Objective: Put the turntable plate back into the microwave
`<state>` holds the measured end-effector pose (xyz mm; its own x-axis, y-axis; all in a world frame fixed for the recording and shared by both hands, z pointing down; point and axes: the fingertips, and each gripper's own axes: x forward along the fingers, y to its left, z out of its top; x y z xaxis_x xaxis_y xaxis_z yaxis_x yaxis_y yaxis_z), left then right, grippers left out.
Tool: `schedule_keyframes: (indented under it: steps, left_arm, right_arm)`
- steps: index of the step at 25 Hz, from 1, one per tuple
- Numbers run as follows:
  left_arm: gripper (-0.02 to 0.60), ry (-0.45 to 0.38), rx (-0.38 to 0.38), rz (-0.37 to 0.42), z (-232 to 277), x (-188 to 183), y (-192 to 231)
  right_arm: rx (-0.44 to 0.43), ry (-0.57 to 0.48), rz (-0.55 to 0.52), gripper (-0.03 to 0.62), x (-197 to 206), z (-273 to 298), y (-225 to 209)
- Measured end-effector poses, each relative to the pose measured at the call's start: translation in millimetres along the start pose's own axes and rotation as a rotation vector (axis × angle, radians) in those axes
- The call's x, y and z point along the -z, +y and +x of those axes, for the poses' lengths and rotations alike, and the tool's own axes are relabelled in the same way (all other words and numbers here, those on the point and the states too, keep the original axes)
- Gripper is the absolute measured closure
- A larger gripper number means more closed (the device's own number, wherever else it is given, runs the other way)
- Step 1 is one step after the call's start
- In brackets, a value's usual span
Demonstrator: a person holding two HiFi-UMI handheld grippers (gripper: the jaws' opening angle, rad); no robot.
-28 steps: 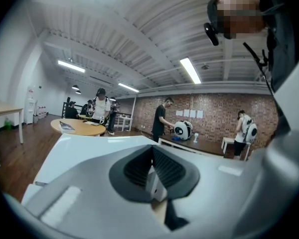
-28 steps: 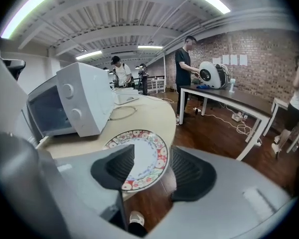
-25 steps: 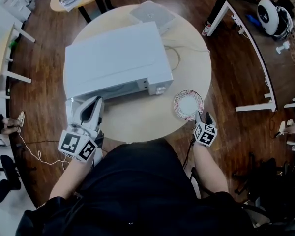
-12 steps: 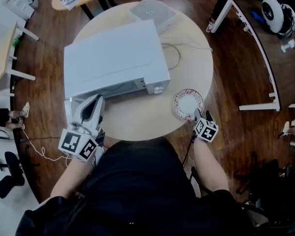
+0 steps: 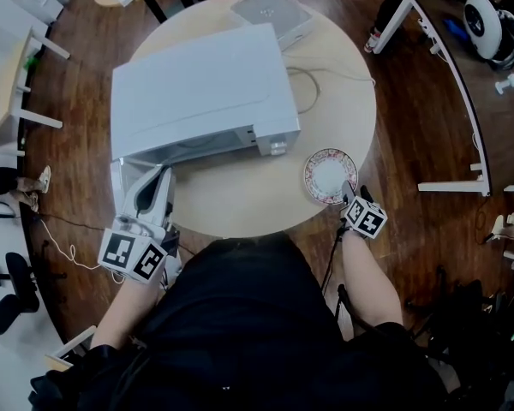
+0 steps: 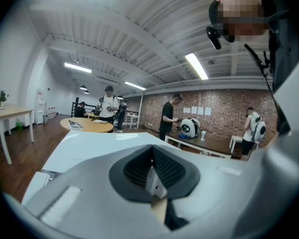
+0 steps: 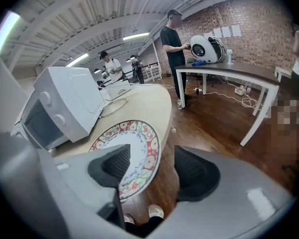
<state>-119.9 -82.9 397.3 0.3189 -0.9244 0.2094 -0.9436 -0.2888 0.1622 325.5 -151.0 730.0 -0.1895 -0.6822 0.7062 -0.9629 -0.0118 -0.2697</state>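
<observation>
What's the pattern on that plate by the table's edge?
The plate has a white centre and a red floral rim; clearest in the right gripper view.

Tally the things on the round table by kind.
Microwave: 1
Patterned plate: 1
Flat grey box: 1
Cable: 1
Total: 4

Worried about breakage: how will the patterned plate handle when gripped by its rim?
The plate looks like glazed ceramic: likely stiff but fragile. Its glossy rim may slip. At the table edge, a nudge could drop it.
</observation>
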Motion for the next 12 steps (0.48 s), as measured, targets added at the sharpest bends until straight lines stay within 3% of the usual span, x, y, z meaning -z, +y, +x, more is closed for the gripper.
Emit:
schedule_keyframes:
  steps: [12]
  left_arm:
    - [0.578, -0.006, -0.06, 0.004, -20.4, -4.2, 19.7]
  right_arm:
    - [-0.038, 0.064, 0.055, 0.324, 9.8, 23.8, 11.3]
